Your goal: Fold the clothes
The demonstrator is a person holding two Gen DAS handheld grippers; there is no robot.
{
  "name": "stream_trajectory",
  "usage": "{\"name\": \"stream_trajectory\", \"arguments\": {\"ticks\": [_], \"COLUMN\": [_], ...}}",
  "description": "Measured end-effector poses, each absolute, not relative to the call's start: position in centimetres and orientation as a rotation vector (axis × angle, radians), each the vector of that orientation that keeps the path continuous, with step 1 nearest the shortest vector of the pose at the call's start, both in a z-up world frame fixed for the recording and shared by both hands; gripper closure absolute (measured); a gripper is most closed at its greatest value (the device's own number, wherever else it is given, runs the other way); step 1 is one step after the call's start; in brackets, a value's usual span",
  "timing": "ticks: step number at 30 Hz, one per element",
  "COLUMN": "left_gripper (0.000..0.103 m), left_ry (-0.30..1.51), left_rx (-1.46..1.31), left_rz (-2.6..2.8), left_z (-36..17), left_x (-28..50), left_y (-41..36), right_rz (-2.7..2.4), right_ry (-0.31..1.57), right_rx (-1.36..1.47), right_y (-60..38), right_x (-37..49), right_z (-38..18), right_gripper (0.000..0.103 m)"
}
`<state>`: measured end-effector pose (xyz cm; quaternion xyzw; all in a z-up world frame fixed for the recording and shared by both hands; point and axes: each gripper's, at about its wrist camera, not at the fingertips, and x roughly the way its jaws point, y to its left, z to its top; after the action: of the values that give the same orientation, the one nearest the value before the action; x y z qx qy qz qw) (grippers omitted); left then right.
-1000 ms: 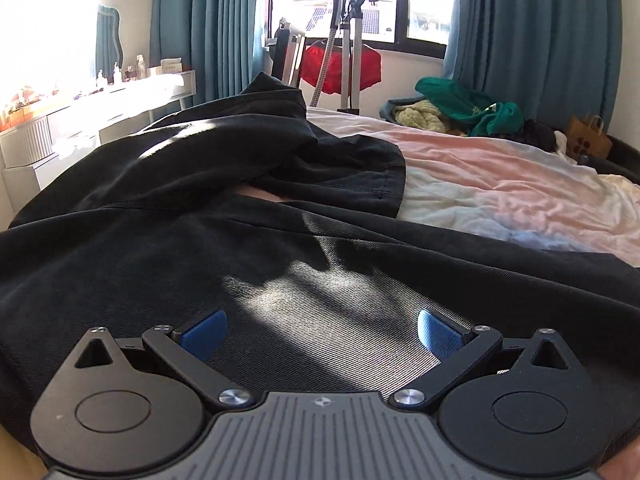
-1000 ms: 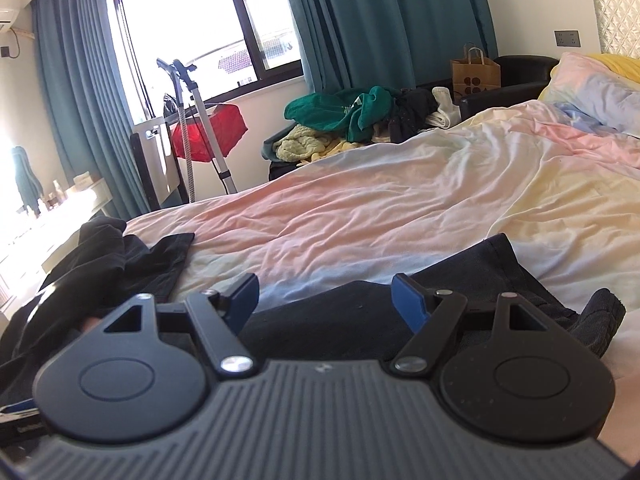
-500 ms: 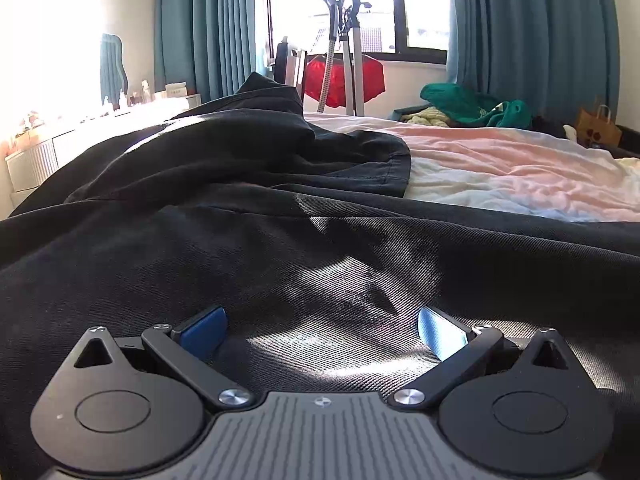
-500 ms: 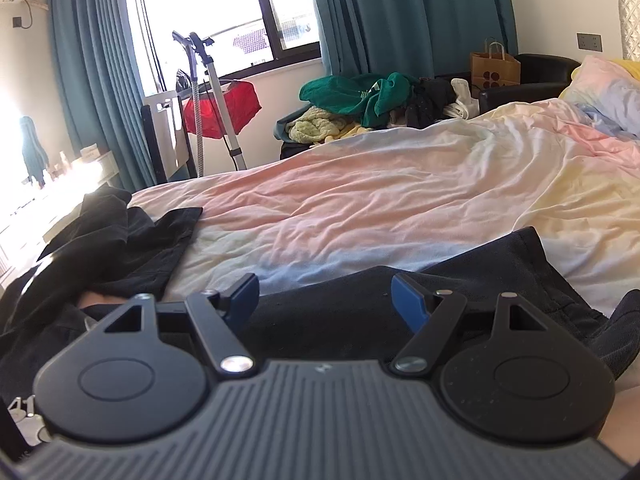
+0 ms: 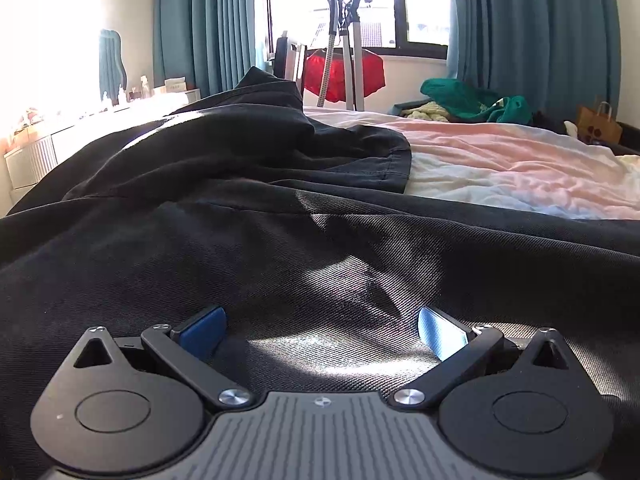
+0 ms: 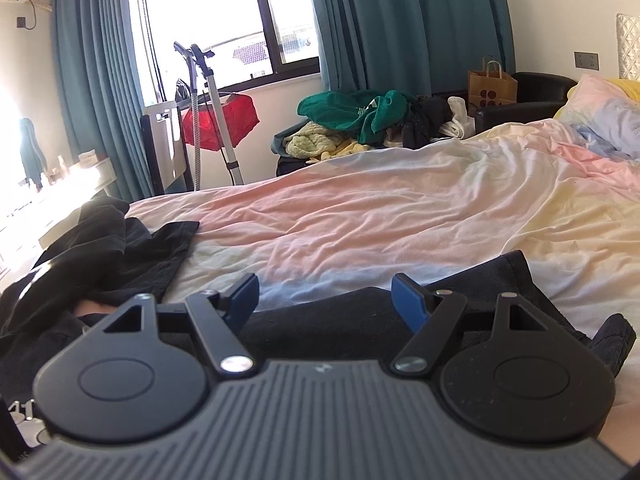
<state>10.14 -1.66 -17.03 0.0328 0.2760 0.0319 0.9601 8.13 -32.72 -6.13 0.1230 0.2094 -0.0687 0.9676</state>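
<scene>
A black garment (image 5: 248, 216) lies spread over the near side of the bed, bunched up at its far left. My left gripper (image 5: 322, 330) is low over its cloth, jaws wide apart, blue pads (image 5: 202, 330) clear of the fabric. In the right wrist view the same black garment (image 6: 328, 320) runs under my right gripper (image 6: 325, 298), which stands open above its far edge, with nothing pinched. A sleeve end (image 6: 612, 336) of the garment lies at the right.
The bed's pastel sheet (image 6: 400, 216) stretches beyond the garment to a pillow (image 6: 600, 116). Past the bed stand a clothes steamer with a red bag (image 6: 216, 120), a chair heaped with green and yellow clothes (image 6: 352, 116), a paper bag (image 6: 492, 86) and a white dresser (image 5: 100, 132).
The left gripper has sunk closer to the black cloth, which now fills more of its view. The right wrist view has shifted slightly; both grippers' jaws stay as wide as before.
</scene>
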Motion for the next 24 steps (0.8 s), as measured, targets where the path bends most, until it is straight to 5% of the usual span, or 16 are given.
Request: {"name": "stream_trajectory", "arguments": {"ticks": [24], "left_gripper": [0.000], "left_ry": [0.560], "left_rx": [0.067], "left_rz": [0.064], "left_z": [-16.90], "left_x": [10.10], "left_y": [-1.67], "right_rz": [-0.154], "right_ry": [0.462], "right_rx": [0.283], "right_y": [-33.28], "right_x": [7.94], "right_z": [-6.55], "right_gripper": [0.028]}}
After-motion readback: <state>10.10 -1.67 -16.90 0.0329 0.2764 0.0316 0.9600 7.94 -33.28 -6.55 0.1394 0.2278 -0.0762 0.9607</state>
